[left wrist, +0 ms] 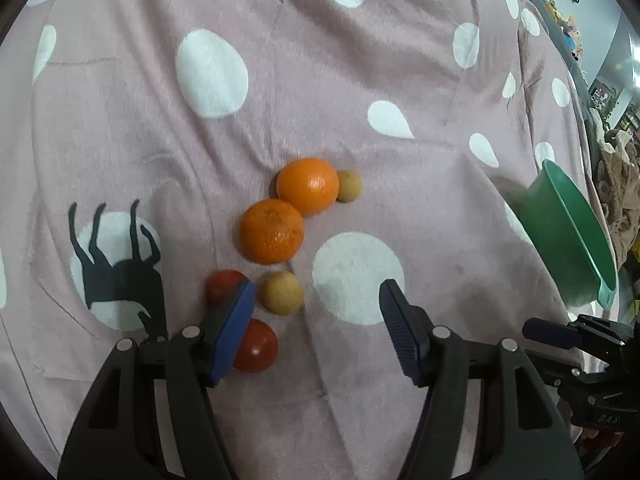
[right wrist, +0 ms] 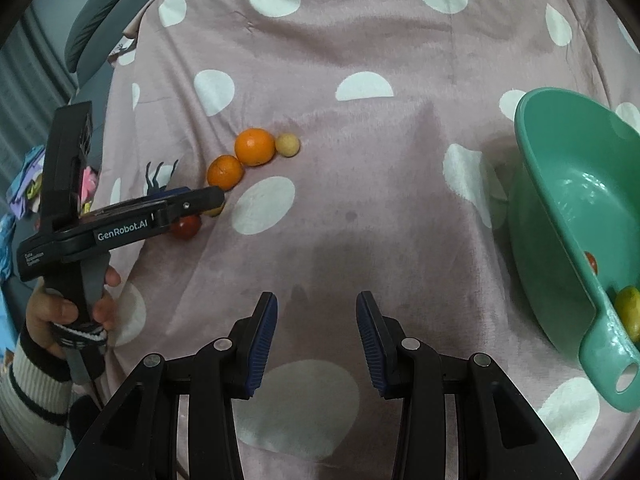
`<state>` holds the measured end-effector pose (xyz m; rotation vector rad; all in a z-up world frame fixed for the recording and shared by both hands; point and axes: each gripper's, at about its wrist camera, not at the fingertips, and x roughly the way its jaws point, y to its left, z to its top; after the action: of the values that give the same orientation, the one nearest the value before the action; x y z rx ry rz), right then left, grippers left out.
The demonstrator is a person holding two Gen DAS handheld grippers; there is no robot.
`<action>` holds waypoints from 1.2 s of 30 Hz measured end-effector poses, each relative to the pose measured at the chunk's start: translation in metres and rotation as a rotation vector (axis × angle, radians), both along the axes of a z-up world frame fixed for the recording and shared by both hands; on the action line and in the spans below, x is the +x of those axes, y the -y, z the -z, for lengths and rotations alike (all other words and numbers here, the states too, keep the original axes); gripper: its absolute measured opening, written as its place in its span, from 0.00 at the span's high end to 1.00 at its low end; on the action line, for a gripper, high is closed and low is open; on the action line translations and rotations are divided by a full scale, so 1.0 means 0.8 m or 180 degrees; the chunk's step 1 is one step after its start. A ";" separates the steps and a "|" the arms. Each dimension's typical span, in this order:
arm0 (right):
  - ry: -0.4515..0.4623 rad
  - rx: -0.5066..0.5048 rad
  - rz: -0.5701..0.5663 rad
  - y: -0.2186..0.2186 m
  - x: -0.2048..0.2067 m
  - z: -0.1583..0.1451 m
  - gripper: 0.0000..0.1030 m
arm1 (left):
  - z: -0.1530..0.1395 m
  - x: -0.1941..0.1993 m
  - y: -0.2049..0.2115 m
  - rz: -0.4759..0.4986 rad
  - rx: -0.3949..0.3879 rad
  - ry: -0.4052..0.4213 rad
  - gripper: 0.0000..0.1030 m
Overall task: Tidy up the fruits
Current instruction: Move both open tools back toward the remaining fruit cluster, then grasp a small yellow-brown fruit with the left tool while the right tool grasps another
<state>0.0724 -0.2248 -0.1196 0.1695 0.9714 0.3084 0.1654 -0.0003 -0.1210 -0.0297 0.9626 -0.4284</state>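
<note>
on the pink spotted blanket [left wrist: 360, 60] i count six loose fruits through the left wrist camera: two oranges, two small tan fruits and two red tomatoes. the far orange [left wrist: 308, 185] touches the near orange [left wrist: 272, 231], and one tan fruit [left wrist: 349, 186] sits just beside the far orange on its right. the second tan fruit [left wrist: 280, 293] lies below the near orange. one tomato [left wrist: 222, 286] is partly hidden behind my left claw's blue finger [left wrist: 234, 332]; the other tomato [left wrist: 256, 346] shows just right of that finger. my left gripper [left wrist: 318, 300] has its jaws wide apart, holding nothing, low over this cluster.

the right wrist camera shows what the left cannot: the inside of the green bowl [right wrist: 560, 208]. it holds one red fruit [right wrist: 591, 262] and one yellow-green fruit [right wrist: 629, 312], both partly hidden by the rim. the left view gives only the bowl's outer wall and rim at the right edge. the right view also shows the left claw from the side with the hand [right wrist: 60, 312] gripping its handle, and only one tomato clearly, under that claw; the near tan fruit is mostly hidden there.

my right gripper [right wrist: 316, 308] hangs over bare blanket, jaws apart and holding nothing, well apart from the fruit cluster, with the bowl to its right.
</note>
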 end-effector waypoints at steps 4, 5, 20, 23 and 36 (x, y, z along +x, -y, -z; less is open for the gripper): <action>-0.0046 0.0015 0.0011 -0.001 0.003 0.005 0.60 | 0.005 0.004 0.005 0.0017 0.0021 -0.0025 0.38; -0.0052 0.0017 0.0011 -0.001 0.004 0.006 0.60 | 0.005 0.005 0.006 0.0012 0.0034 -0.0011 0.40; -0.0030 0.0004 -0.0051 -0.008 0.009 0.002 0.60 | 0.024 0.034 0.027 -0.0050 0.0334 -0.0249 0.75; -0.0004 -0.0031 -0.0082 -0.013 0.014 -0.002 0.60 | 0.024 0.039 0.020 -0.0115 0.0239 -0.0283 0.76; 0.0187 -0.0216 -0.0350 -0.075 0.120 -0.024 0.60 | -0.024 0.049 -0.031 -0.0459 -0.0115 0.0131 0.76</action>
<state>0.1682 -0.1647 -0.1001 0.0449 0.9334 0.3789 0.2043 0.0242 -0.1015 -0.1219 0.9056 -0.3123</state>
